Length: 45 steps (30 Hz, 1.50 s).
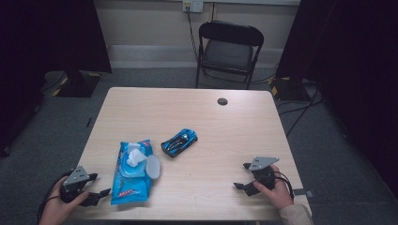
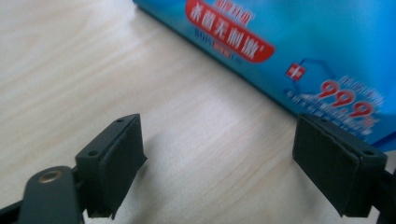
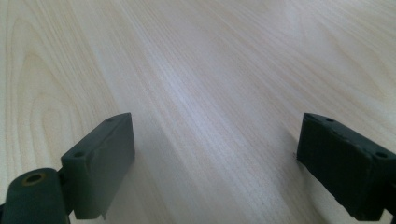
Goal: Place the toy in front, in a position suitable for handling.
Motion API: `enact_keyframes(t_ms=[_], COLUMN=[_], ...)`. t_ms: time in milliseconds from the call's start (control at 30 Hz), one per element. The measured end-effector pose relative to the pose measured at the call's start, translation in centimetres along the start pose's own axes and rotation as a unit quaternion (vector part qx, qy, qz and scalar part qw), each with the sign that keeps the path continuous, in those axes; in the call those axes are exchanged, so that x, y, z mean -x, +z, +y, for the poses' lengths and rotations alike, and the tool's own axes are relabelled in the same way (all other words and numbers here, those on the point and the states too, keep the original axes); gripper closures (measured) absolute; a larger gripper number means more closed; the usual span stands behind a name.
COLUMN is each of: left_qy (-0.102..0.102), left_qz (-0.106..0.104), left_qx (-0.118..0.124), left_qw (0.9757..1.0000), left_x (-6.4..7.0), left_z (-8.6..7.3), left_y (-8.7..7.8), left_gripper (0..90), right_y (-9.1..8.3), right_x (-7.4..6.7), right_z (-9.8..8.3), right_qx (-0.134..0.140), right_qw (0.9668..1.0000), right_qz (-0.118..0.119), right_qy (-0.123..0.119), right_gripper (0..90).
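The blue wet-wipe pack [image 1: 133,172] lay flat on the worktop [image 1: 211,117] near its front left edge, its round lid flipped open and a white wipe [image 1: 133,157] standing out of the opening. Just behind it to the right sat a blue toy car [image 1: 179,142], apart from the pack. The left gripper [image 1: 96,186] rested just beside the pack's near corner, jaws spread wide with nothing between them. The right gripper [image 1: 242,176] lay well apart at the front right, jaws likewise wide and empty over bare wood. The work seemed at its start, probably drawing the wipe. The next move would call for one gripper to steady the pack while the other pinched the wipe. The pack [image 2: 289,51] bore white Chinese characters on a red band, too blurred to read, and "99.9" in red.
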<state>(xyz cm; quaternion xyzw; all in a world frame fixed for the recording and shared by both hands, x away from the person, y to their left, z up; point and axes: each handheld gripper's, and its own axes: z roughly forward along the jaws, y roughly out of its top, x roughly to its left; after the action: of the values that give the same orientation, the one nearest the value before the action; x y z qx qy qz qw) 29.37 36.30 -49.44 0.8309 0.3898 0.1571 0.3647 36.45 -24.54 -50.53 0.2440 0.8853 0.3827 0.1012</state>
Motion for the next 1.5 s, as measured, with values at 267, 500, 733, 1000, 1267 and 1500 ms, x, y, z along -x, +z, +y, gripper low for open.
enact_keyframes(t_ms=[267,500,733,1000,1267,1500], left_qy=[0.03,0.049,0.032,0.013,-0.015,-0.024], left_qz=[-0.014,-0.034,-0.05,-0.048,-0.02,0.0], left_qx=[0.001,0.007,0.01,0.012,-0.002,-0.002], left_qw=[0.9995,0.9982,0.9982,0.9987,0.9997,0.9997], left_x=[1.6,3.3,3.4,4.7,5.6,5.9], left_z=[2.2,3.8,4.1,5.2,5.8,6.1], left_y=[-1.3,-1.6,-2.2,-1.1,1.3,2.1], left_gripper=[16.3,16.2,16.6,15.8,15.7,15.3], right_y=[0.0,0.0,0.0,0.0,0.0,0.0], right_x=[0.0,0.0,0.0,0.0,0.0,0.0], right_z=[0.0,0.0,0.0,0.0,0.0,0.0], right_qx=[0.0,0.0,0.0,0.001,0.001,0.001], right_qw=[1.0,1.0,1.0,1.0,1.0,1.0], right_qz=[0.0,0.0,-0.001,-0.002,-0.002,-0.002], right_qy=[0.0,0.0,0.001,0.001,0.001,0.001], right_gripper=[10.5,10.5,10.5,10.4,10.4,10.4])
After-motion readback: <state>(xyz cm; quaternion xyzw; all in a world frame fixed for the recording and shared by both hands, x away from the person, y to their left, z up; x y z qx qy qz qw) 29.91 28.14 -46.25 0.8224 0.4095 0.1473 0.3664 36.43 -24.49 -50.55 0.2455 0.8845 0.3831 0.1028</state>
